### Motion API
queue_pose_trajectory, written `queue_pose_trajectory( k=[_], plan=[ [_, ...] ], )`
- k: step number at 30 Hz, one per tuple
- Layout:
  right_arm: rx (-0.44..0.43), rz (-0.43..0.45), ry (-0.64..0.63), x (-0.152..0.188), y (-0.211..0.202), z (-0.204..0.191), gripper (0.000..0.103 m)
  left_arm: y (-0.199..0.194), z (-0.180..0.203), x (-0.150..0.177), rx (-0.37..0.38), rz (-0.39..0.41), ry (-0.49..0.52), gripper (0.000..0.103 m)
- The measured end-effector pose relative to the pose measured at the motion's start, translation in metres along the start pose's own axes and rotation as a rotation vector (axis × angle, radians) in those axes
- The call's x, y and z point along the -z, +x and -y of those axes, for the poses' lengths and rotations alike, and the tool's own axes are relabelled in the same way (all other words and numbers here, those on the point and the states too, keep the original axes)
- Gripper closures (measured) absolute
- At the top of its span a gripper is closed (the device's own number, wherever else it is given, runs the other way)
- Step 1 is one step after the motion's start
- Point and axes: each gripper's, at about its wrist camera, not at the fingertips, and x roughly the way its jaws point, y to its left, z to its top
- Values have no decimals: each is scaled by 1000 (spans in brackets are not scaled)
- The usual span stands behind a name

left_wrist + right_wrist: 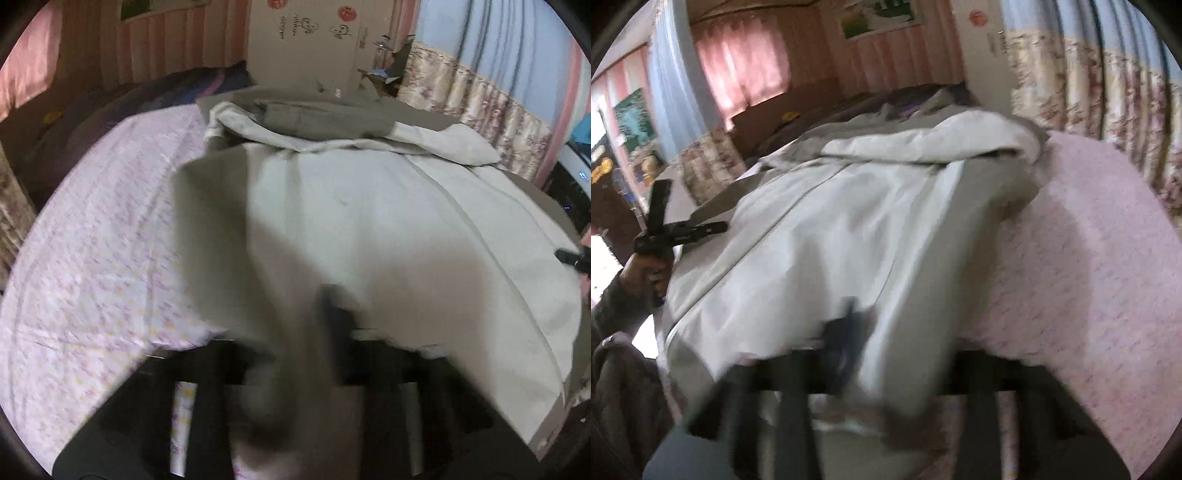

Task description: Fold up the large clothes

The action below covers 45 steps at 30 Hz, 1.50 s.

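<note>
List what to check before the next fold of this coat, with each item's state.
1. Left gripper holding the coat: cannot tell, the fingers are blurred under the fabric.
2. Right gripper holding the coat: cannot tell, blurred.
3. Coat resting on the pink sheet: ok.
4. Coat's far end flat: not ok, it is bunched up.
5. Light lining facing up: ok.
</note>
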Motion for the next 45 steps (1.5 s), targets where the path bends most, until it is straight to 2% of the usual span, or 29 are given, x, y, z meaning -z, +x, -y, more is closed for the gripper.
queue_pose_trajectory(
  k=[3,9,12,17,22,24,27,28,30,33,35,37,38,39,40,41,44,45],
  plan=[
    [2,69,-25,-16,-17,-4,92,-17,-12,-14,9,45,-47,96],
    [36,197,-157,-66,-41,-26,93,-50,-6,-54,-34,138,31,98],
    [46,260,-157,-92,-50,-19,95,-64,-8,-85,-31,188,42,98],
    [19,311,-49,-140,-42,16,96,-63,-18,-133,-2,223,24,98],
    [45,296,19,-188,-3,39,96,-25,-31,-192,10,213,-31,96],
    [94,275,24,-206,21,47,96,-3,-31,-212,-7,200,-37,96],
    [204,236,56,-229,65,75,96,35,-35,-238,-78,184,-49,95],
    [214,221,71,-231,78,86,96,49,-37,-245,-107,173,-41,94],
    [219,161,90,-234,110,106,95,83,-43,-254,-105,139,-54,93],
    [277,63,87,-223,159,125,95,129,-37,-252,-162,78,8,92],
    [253,43,103,-213,169,131,91,144,-38,-245,-163,57,18,92],
    [227,68,113,-205,158,134,80,145,-42,-235,-122,52,8,89],
    [221,82,111,-202,148,135,58,139,-44,-231,-115,59,16,88],
    [221,90,109,-199,139,136,31,131,-46,-227,-110,66,25,82],
    [239,104,103,-195,124,137,16,122,-48,-222,-107,75,32,73],
    [240,118,97,-190,110,138,5,111,-52,-217,-104,84,34,69],
    [182,153,121,-166,65,145,5,67,-64,-190,-45,120,5,56],
    [127,157,150,-153,52,146,5,60,-67,-182,-36,122,-2,48]
  ],
)
